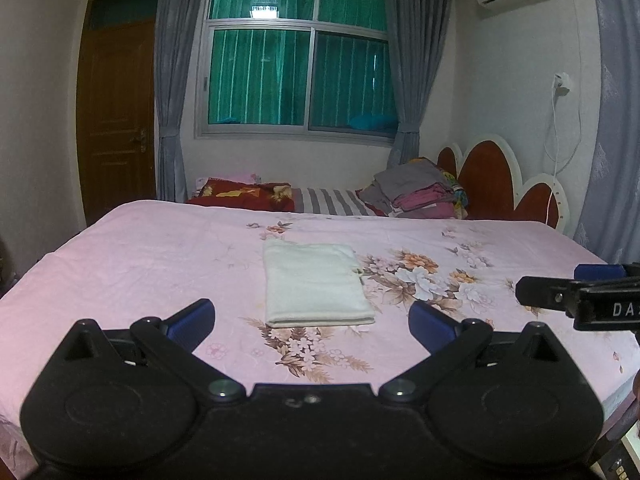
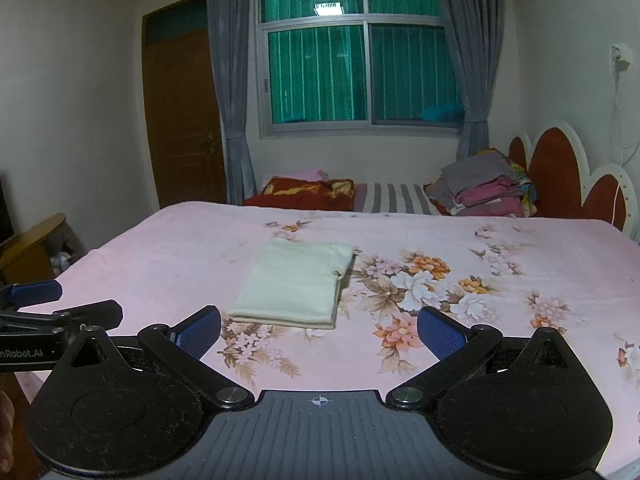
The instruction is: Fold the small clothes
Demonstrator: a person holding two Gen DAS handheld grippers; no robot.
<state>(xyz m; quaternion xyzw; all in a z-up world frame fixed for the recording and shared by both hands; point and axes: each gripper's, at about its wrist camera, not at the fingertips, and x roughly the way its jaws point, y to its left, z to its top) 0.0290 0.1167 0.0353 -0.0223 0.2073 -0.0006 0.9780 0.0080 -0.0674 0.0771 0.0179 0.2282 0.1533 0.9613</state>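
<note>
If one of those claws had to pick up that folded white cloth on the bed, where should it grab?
Probably the near short edge of the folded white cloth, coming in low from the front. The stacked layers show there as a thick lip raised off the pink bedsheet, and the open left gripper already faces it.

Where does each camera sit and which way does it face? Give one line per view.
Left wrist: sits behind the open left gripper, facing across the pink floral bedsheet to the green-curtained window; the right gripper shows at the right edge.
Right wrist: sits behind the open right gripper, facing likewise; the left gripper shows at the left edge.
Shared: the folded cream cloth, bedsheet, window.
</note>
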